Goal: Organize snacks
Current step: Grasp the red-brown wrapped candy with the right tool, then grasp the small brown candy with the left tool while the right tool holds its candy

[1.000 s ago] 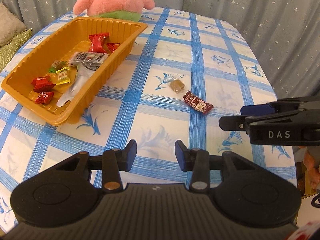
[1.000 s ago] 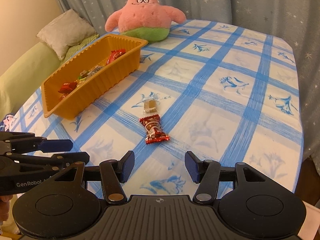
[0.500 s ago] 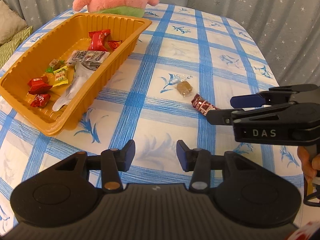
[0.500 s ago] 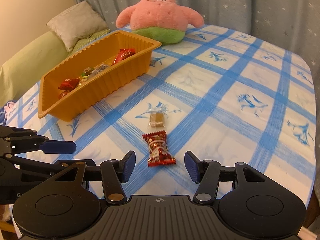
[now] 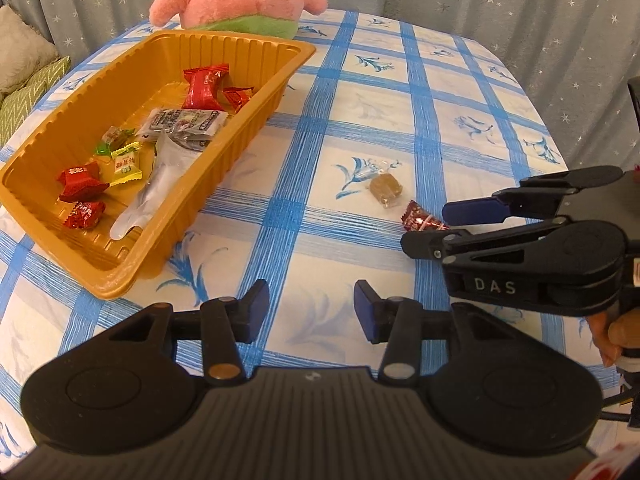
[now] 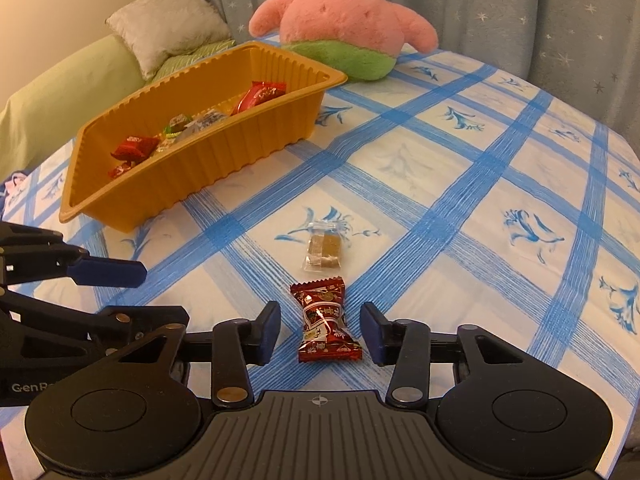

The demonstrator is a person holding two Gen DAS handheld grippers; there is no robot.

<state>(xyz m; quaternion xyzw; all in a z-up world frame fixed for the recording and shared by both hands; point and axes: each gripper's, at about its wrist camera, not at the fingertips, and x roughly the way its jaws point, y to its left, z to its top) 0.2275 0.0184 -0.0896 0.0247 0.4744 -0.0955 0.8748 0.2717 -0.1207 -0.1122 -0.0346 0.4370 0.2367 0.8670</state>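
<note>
The right tool (image 6: 320, 334) is seen partly spread, its jaws having just been closing, with a red-wrapped candy (image 6: 326, 322) between the pads, untouched. The left tool (image 5: 308, 310) is held partly spread over bare cloth, empty. A clear-wrapped toffee (image 6: 324, 250) lies just beyond the candy. An orange tray (image 5: 256, 132) of sweets is set toward the surface's far left edge, before a pink plush (image 6: 344, 20). The surface (image 6: 460, 208) is covered in blue-checked cloth.

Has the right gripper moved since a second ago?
Yes. The right gripper came forward over the tablecloth, now straddling the red candy, jaws closing.
</note>
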